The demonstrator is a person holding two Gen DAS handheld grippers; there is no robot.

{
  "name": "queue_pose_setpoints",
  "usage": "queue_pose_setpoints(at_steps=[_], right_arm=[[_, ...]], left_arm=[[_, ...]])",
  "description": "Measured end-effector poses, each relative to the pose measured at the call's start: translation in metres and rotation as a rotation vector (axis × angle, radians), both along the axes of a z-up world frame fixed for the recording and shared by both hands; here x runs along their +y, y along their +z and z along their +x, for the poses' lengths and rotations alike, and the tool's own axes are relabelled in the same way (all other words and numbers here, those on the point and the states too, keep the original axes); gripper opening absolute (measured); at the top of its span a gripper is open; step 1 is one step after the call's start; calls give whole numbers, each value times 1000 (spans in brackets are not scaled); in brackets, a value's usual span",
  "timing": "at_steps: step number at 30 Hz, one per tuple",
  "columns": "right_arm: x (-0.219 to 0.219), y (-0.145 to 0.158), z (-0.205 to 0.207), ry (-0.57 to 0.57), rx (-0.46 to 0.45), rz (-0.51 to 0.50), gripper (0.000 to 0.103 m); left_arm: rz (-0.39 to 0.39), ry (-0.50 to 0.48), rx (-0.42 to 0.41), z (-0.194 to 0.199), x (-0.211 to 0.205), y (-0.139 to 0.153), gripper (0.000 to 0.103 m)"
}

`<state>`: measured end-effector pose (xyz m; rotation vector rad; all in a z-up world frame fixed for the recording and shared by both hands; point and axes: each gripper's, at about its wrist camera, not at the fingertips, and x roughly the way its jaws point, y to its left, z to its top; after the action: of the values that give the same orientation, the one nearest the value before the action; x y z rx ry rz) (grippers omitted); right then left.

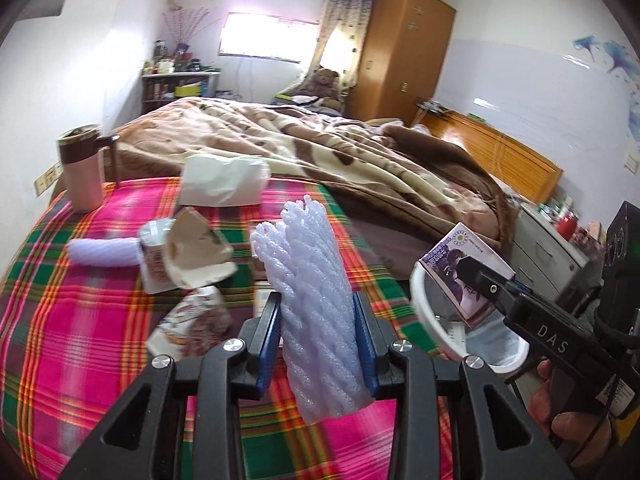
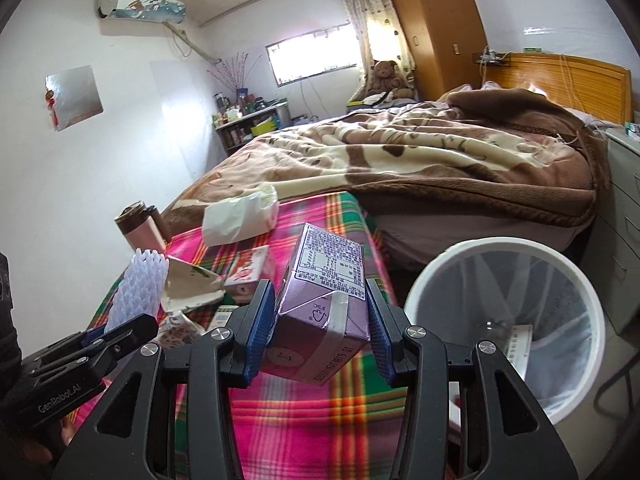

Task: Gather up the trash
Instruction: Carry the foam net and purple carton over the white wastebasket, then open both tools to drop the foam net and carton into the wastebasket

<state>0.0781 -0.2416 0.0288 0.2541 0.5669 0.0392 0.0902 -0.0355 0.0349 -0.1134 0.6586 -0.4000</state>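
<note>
1. Left claw (image 1: 324,344): clamped on a pale lilac foam-net sleeve (image 1: 316,300), held upright between the blue pads above the pink, green and orange plaid cloth (image 1: 80,340) on the bed.
2. Right claw (image 2: 322,328): clamped on a purple rectangular drink carton (image 2: 320,304), tilted, with its printed panel facing up.
3. Target: the white round bin with a clear liner (image 2: 508,320) stands on the floor to the right of the bed, near the right claw. Some paper already lies inside.
4. Remaining trash on the cloth: a torn beige cardboard piece (image 1: 200,252), a crumpled white bag (image 1: 224,184), a second lilac foam roll (image 1: 104,252) and small printed packets (image 1: 188,320).
5. Risk: the foam sleeve is soft and light; on release it may cling to a pad or drift past the rim.
6. Risk: the carton appears gripped near one end, so it may pivot and strike the rim.
7. Risk: both claws converging on one opening may collide.
8. Risk: the pink mug with a brown lid (image 1: 86,168) at the far left stands on soft bedding and could tip over.
</note>
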Motion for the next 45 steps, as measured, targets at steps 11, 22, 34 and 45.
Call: queue_pose_setpoints(at_steps=[11, 22, 34, 45], right_arm=[[-54, -4, -16, -141, 3, -28, 46], [-94, -14, -21, -240, 43, -32, 46], [-121, -31, -22, -297, 127, -41, 46], [-135, -43, -19, -314, 192, -47, 46]], left_arm=[[34, -137, -19, 3, -69, 3, 36], [76, -251, -22, 1, -136, 0, 36], [114, -337, 13, 3, -184, -13, 37], [134, -364, 48, 9, -210, -25, 37]])
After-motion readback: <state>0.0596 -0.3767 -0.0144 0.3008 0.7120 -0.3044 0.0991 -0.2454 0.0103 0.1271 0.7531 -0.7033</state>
